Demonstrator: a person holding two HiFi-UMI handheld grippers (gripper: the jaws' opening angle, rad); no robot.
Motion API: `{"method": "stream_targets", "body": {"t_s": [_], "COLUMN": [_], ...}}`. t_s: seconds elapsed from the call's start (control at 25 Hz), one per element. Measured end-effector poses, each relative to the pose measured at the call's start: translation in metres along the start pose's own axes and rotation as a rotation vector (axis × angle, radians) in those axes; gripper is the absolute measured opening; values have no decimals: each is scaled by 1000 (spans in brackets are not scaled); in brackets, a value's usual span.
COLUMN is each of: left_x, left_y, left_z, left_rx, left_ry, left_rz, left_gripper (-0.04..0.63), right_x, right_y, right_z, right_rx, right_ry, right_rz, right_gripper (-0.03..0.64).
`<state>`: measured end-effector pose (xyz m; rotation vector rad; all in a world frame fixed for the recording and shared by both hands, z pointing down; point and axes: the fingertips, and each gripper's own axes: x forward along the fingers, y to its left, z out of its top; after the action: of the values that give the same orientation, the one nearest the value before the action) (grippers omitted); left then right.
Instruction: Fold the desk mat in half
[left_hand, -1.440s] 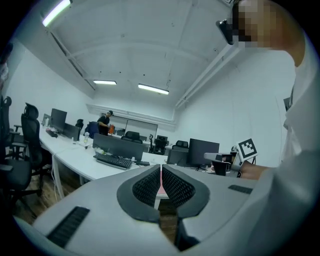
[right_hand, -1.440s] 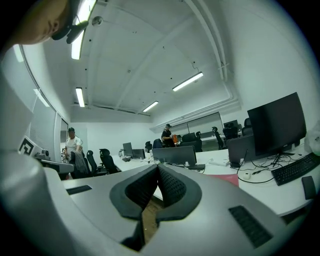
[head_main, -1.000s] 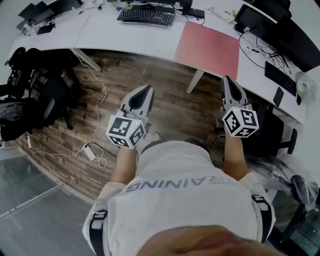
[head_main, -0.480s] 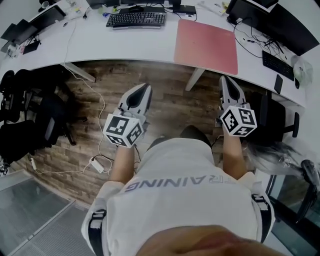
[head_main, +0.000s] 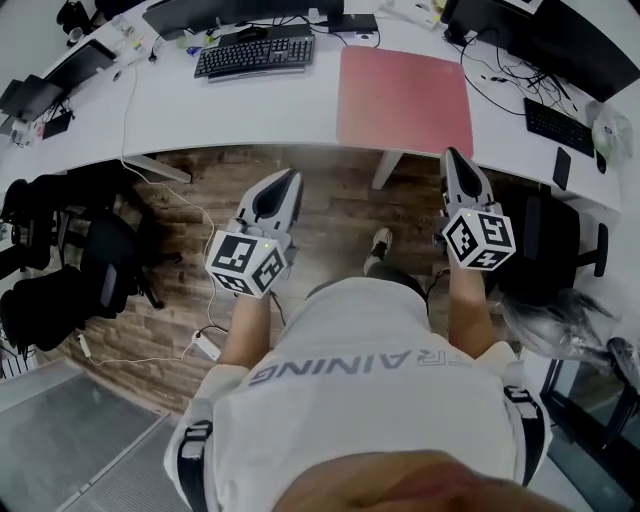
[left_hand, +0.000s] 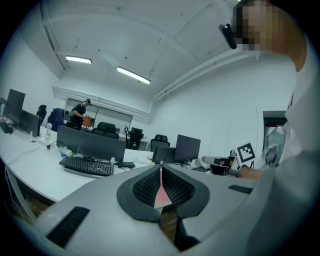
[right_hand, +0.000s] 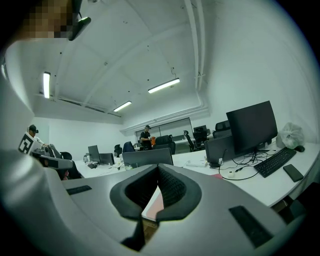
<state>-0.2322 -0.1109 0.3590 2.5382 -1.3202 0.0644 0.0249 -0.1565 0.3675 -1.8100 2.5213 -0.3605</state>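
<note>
Over the wooden floor (head_main: 330, 205), left hand-held gripper (head_main: 291, 177): clenched, jaw tips meeting, nothing held; marker cube (head_main: 246, 263) faces up.
Right hand-held gripper (head_main: 451, 157): clenched too, empty; tip points at the table's front edge, not touching it.
Desk mat (head_main: 404, 88): pinkish red, lying flat and unfolded on the table (head_main: 250, 108), near edge along the table's front edge. Both hand-held grippers are short of it. It shows as a pink sliver through the gap below the meeting tips in each gripper view.
Left of mat: black keyboard (head_main: 255, 55), apart from the mat.
Right of mat: black cables (head_main: 495, 78), second keyboard (head_main: 552, 126), dark phone (head_main: 561, 168) by the table edge.
Table: white, curved, long; dark monitors (head_main: 215, 12) along the far side.
Floor: brown planks; white cable (head_main: 196, 222) trailing to a white adapter (head_main: 206, 345); black office chairs (head_main: 105, 265) at the left.
Person: white shirt, bare forearms, one shoe (head_main: 378, 245) visible between the hand-held grippers.
Room: open office, white walls, strip lights (left_hand: 133, 75) on the ceiling; another person (left_hand: 80, 111) stands far back.
</note>
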Motion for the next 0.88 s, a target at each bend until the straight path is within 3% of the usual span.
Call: {"method": "stream_targets", "body": {"t_s": [0.28,0.88], "left_x": [86,257], "left_y": [0,-37], "left_z": [24,25], "left_rx": [29,50], "left_ry": [1,84], "left_rz": [5,-95], "left_gripper": [37,38], "right_x": [48,92], "right_y": [-78,-237], "right_z": [18,17], "right_rx": [37,110], "right_ry": [-23,25], "right_rz": [-26,-143], "right_gripper": [23,23]}}
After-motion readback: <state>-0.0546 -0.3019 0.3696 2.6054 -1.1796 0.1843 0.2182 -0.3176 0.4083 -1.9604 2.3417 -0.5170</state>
